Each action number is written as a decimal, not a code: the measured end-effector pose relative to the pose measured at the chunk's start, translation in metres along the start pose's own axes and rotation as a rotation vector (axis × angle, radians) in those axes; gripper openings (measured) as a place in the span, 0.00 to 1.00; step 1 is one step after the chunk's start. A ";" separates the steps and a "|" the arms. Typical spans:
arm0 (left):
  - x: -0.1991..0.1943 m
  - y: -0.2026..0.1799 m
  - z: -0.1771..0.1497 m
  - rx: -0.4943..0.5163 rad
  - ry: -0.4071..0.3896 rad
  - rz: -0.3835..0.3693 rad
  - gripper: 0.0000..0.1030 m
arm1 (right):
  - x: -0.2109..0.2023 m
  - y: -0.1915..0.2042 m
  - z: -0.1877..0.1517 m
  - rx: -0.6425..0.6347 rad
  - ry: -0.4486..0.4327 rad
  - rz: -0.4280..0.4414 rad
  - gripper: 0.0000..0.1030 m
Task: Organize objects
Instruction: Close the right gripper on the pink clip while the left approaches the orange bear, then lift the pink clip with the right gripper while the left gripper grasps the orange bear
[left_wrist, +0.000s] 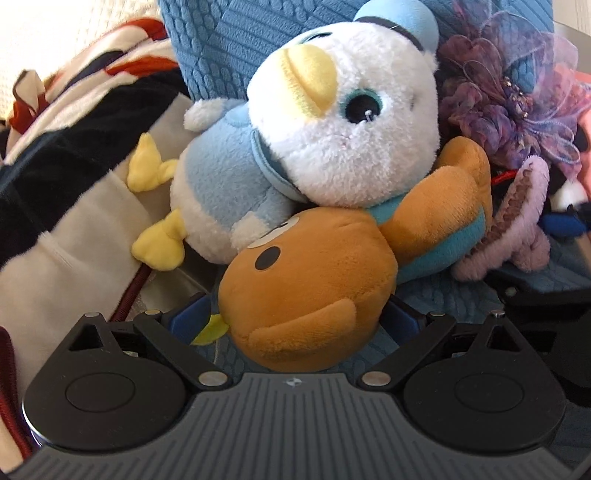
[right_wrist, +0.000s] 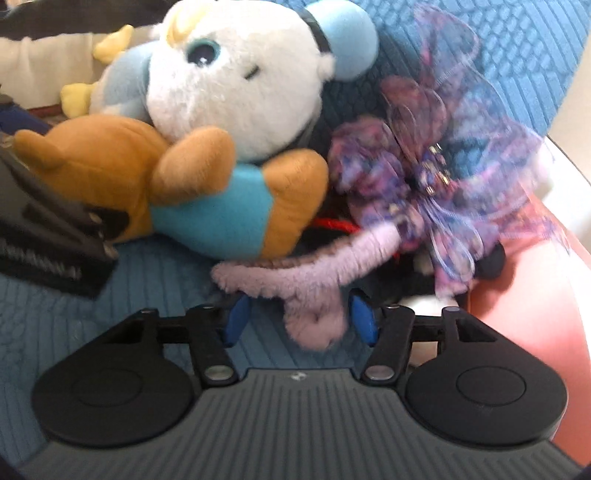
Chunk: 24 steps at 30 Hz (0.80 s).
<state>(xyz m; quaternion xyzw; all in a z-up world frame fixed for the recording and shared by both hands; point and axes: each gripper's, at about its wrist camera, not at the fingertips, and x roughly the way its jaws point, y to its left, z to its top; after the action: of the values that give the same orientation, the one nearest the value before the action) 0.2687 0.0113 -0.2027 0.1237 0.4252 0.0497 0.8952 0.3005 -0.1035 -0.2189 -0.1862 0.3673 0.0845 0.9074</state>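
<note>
The left gripper (left_wrist: 295, 325) straddles the orange plush (left_wrist: 306, 291) head, grip unclear, crowded under the fluffy penguin (left_wrist: 332, 136). Beside the orange plush, the right gripper (right_wrist: 299, 319) brackets the fuzzy lilac piece (right_wrist: 314, 288), pads not yet pressing.

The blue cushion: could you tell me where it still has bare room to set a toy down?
Bare blue cushion shows left of the right tongs, below the orange plush. Beyond, penguin, purple flower and lilac plush crowd together.

Blue quilted cushion (right_wrist: 66, 314) bears plush toys (orange bear (left_wrist: 306, 295), lilac tentacle (right_wrist: 295, 273)).
</note>
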 end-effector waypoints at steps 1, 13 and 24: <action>0.000 -0.001 -0.001 0.010 -0.005 0.007 0.96 | 0.001 0.001 0.000 -0.011 -0.005 0.006 0.54; 0.003 -0.004 -0.006 0.052 0.030 0.025 0.95 | 0.000 -0.019 -0.007 0.090 0.016 0.045 0.32; -0.014 -0.008 -0.009 0.081 -0.021 0.010 0.75 | -0.016 -0.027 -0.026 0.175 0.024 0.059 0.32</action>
<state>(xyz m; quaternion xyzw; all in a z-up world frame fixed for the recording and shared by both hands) 0.2526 0.0025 -0.2001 0.1627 0.4166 0.0357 0.8937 0.2806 -0.1392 -0.2168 -0.0965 0.3895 0.0763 0.9128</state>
